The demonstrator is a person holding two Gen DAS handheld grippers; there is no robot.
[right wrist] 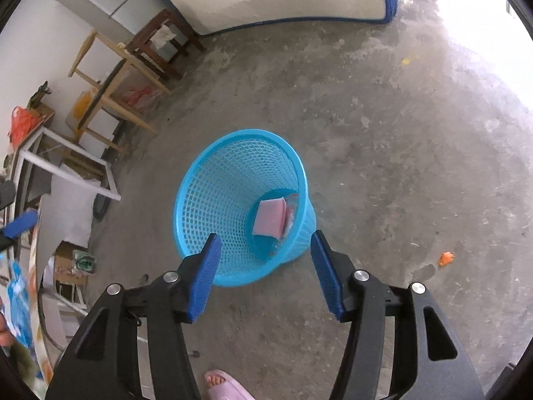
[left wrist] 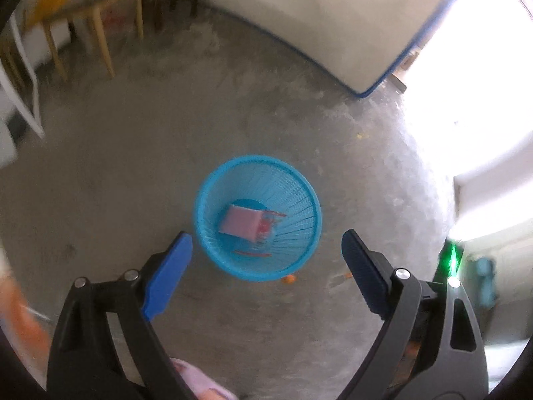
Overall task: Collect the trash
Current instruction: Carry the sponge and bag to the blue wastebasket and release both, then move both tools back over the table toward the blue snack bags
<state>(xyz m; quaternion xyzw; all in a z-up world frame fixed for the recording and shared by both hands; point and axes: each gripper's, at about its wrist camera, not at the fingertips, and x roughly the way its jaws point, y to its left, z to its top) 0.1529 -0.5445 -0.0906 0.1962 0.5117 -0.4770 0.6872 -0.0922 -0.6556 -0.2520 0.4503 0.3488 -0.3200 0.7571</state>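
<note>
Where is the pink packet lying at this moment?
The pink packet lies at the bottom of the blue mesh basket standing on the concrete floor, seen near the centre of both wrist views, beside a red-printed wrapper.

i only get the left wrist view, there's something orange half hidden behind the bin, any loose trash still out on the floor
Observer: Yes. In the right wrist view an orange scrap lies alone on the bare floor, well to the right of the blue basket.
Operator: anything yellow too
Observer: A small yellow bit lies farther off, toward the bright doorway side.
Operator: what's in the bin
Observer: A pink packet lies at the bottom, with a clear wrapper with red print against its right edge.
Operator: right gripper holding anything
Observer: No. The right gripper has nothing between its blue pads.
</note>
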